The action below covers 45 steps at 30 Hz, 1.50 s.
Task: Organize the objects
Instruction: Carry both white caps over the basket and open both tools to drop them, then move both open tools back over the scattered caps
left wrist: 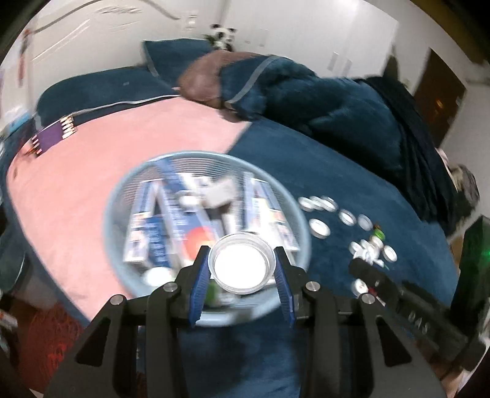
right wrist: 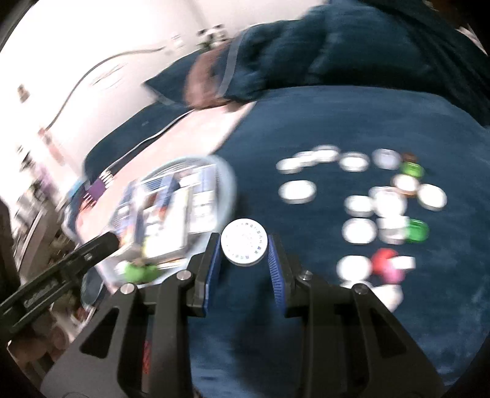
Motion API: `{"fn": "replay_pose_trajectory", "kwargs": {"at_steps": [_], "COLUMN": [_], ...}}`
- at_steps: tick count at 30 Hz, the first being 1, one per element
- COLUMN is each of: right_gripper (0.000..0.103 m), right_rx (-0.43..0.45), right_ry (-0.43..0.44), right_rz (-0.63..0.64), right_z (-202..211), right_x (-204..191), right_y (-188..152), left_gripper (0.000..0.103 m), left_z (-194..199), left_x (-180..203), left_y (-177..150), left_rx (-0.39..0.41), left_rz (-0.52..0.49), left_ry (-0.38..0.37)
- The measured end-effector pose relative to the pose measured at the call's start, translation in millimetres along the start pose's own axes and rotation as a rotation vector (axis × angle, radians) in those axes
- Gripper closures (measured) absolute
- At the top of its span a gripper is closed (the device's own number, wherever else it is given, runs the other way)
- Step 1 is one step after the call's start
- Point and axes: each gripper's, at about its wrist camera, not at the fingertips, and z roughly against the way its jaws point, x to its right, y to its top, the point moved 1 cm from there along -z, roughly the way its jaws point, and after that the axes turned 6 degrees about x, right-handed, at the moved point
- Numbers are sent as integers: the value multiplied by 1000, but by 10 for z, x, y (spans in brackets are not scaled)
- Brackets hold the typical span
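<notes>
Above the blue basket point(left wrist: 113, 214) on the bed, a clear-rimmed tin point(left wrist: 240, 263) is gripped in the left gripper point(left wrist: 242, 275) jaws, apparently ready for release. A white round tin point(right wrist: 244, 242) sits between the right gripper point(right wrist: 245, 260) jaws, seemingly clamped; carrying it across to the basket is judged next.

Blue-blanketed bed point(left wrist: 352, 171), pink sheet point(left wrist: 122, 147), white walls point(left wrist: 275, 18).

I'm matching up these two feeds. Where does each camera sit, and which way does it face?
Left wrist: on the left gripper, looking down over the basket; its fingers flank a round tin.
Right wrist: on the right gripper, facing the blue blanket and scattered tins; fingers flank a white lid.
Shared: basket, tins, blanket; each sees the other gripper.
</notes>
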Motion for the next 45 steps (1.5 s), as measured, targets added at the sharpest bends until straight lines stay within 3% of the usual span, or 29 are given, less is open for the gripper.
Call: {"fn": "replay_pose_trajectory", "kwargs": {"at_steps": [8,9,11,12,13,17,20,22,26,45], "right_gripper": [71,71,66,62,48,13,4,1,0,0], "right_rx": [-108,-127,-135,-127,-113,-49,-42,-44,-39,-43], "right_ry": [198,233,248,244,226,152,70,-32,-166,-242], "right_rz": [45,13,-38,-52,-53,-66,-47,10,64,-26], "right_z": [-409,-461,-488,-472,-435,-263,-196,-173,-153,75], "right_x": [-593,-580,-538,-511,-481,-303,-182,-97,57,483], "right_y": [-106,-113,-104,-93,-78,-18,25,42,47,44], "left_gripper": [59,53,12,7,3,1,1,1,1,1], "left_z": [-7,-31,-22,21,58,83,91,105,131,70], "left_x": [-683,-731,-762,-776,-772,-770,-751,-706,-658,-236], "left_y": [-6,-7,-34,-48,-56,-56,-61,-69,-85,-145], "left_rx": [11,-2,0,17,32,32,27,33,38,21], "left_rz": [146,152,156,154,149,129,119,88,47,-66], "left_ry": [58,63,67,67,72,121,143,169,192,162]}}
